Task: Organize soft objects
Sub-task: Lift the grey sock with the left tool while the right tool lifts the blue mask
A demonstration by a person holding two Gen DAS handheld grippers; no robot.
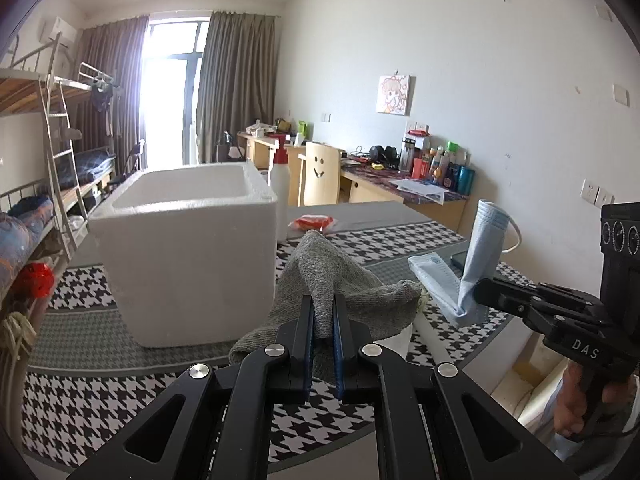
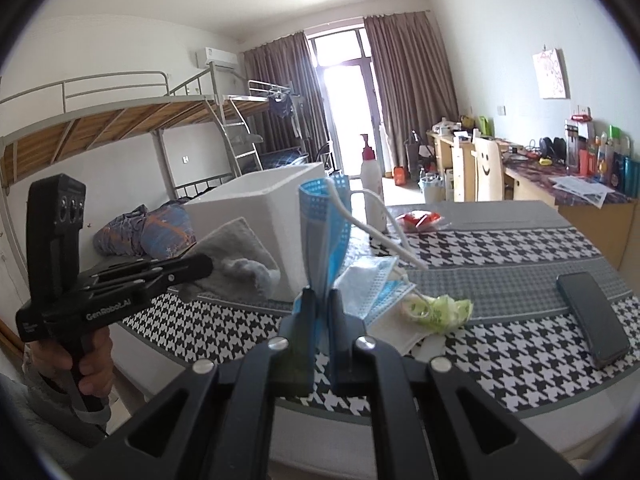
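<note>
From the left wrist, a grey cloth (image 1: 320, 280) is pinched tight in the left gripper (image 1: 323, 308), lifted just beside the white foam box (image 1: 188, 256). From the right wrist, a blue face mask (image 2: 324, 232) is clamped upright in the closed right gripper (image 2: 320, 300), above another mask (image 2: 372, 284) left lying on the checked tablecloth (image 2: 500, 248).

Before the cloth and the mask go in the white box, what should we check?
1. Left hand-held gripper shut on grey cloth: ok.
2. Right hand-held gripper shut on blue mask: ok.
3. White box open on top: ok.
4. Room inside box: cannot tell, the bottom is hidden.
5. Mask's strap hangs loose, may snag: not ok.
6. Second mask left on table: not ok.
</note>
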